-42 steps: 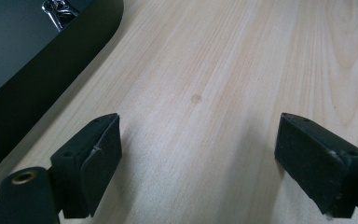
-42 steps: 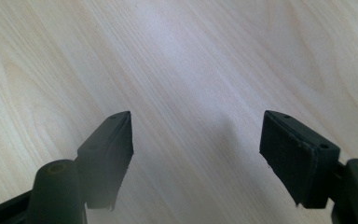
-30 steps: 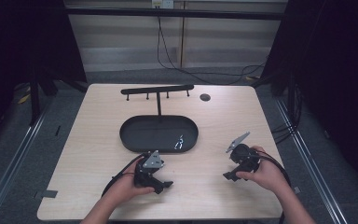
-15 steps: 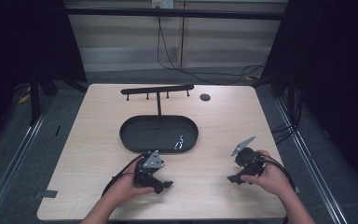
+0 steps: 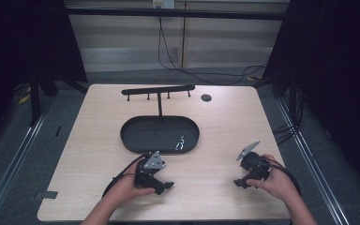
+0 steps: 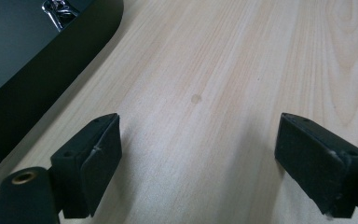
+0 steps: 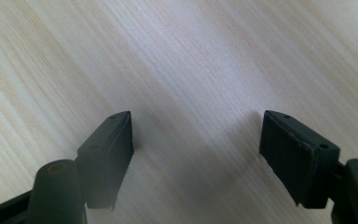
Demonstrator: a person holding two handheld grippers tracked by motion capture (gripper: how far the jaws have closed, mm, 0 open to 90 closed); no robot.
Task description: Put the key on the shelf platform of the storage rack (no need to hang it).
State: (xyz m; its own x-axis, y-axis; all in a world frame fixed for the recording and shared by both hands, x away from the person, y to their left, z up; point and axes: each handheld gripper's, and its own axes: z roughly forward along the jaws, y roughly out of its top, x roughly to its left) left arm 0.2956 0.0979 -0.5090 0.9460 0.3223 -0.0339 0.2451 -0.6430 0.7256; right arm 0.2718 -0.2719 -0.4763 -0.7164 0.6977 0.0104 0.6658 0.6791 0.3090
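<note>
Both grippers were parked low on the table (image 5: 98, 140), on the person's side of the black oval tray (image 5: 140, 136), nothing in either. Left gripper (image 5: 168, 186) sat just off the tray's near edge, jaws spread wide over bare wood; in the left gripper view its pads (image 6: 100, 163) were well apart, the tray wall ran along that view's upper left and a small shiny metal clip (image 6: 58, 9) lay inside it. Right gripper (image 5: 239, 183) was further out, well clear of the tray's right end, jaws also wide and empty; the right gripper view had only wood grain between the pads (image 7: 303, 158). In the high view the clip (image 5: 180, 143) lay in the tray's right half, close to the near wall, loose, touched by nothing. Behind the tray stood a T-shaped rack (image 5: 158, 90) with short pegs under its bar, all bare. A dark round spot (image 5: 206, 97) was on the table to the right of the rack; couldn't tell what it was. My read: start position, pick not begun. The clip looked like the target and the rack pegs a likely destination, though that's a guess. Next move would call for lifting one gripper over the tray wall, dropping onto the clip and narrowing the jaws a lot, since it's small, thin and flat on the tray floor. Left was closer.
</note>
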